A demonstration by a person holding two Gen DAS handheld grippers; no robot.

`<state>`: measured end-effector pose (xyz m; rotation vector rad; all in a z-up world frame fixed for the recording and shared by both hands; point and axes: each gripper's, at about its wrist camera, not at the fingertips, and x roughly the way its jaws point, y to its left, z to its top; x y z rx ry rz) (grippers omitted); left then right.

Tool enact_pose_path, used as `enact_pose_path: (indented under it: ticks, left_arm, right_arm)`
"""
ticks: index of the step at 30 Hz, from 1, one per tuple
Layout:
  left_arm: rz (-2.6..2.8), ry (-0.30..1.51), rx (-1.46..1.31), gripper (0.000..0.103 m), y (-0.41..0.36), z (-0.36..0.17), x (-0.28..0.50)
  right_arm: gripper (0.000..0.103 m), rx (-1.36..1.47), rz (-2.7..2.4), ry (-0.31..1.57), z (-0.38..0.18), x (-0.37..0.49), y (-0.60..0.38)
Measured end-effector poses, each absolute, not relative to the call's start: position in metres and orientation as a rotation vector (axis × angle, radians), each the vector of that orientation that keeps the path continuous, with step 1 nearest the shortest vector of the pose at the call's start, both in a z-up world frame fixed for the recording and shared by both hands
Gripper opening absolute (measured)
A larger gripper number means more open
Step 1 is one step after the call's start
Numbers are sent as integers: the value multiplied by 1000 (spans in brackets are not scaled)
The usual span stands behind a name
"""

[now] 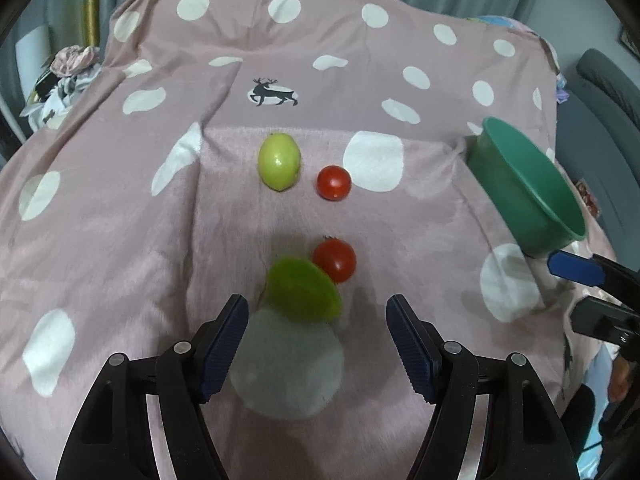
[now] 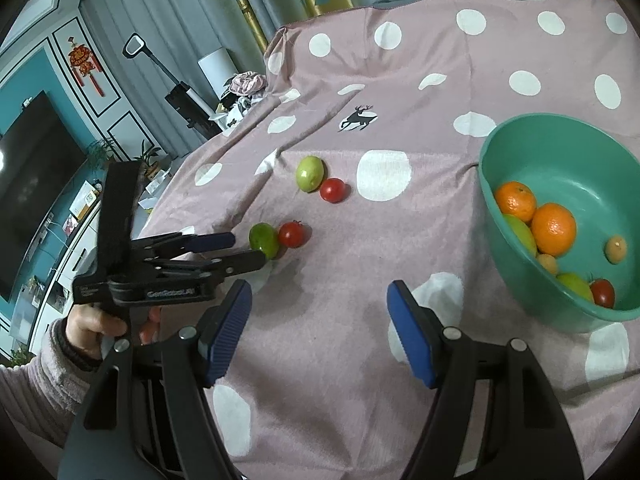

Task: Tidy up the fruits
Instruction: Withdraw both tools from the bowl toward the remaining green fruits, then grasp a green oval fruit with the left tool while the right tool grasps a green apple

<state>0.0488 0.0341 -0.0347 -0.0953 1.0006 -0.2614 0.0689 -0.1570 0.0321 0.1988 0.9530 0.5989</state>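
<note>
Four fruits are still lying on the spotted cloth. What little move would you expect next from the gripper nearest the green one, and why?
Probably the left gripper eases down and forward until its open jaws straddle the near green fruit, then closes. That fruit lies just ahead of the jaws, touching a tomato, and nothing is held yet. The green bowl already holds fruit.

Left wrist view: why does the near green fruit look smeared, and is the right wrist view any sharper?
Left wrist view: the near green fruit is blurred, edges smeared, while the far green fruit and both tomatoes are crisp. Right wrist view: the same fruit is sharper; fisheye bends the bowl rim in both.
</note>
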Motion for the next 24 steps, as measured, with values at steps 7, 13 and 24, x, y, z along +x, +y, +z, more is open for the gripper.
enact_pose_path:
  ticks: [7,13,24]
  left_arm:
    - [-272,1021,-57,55,29,-42,61]
    - [-282,1026,-48,45,31,-45,68]
    - [-302,1011,-108,38,42,-50,68]
  right_arm:
    - [71,203,609,955,29,76,-154]
    - [71,214,617,959,26,85,-150]
    - [71,203,628,970,27,94,-140]
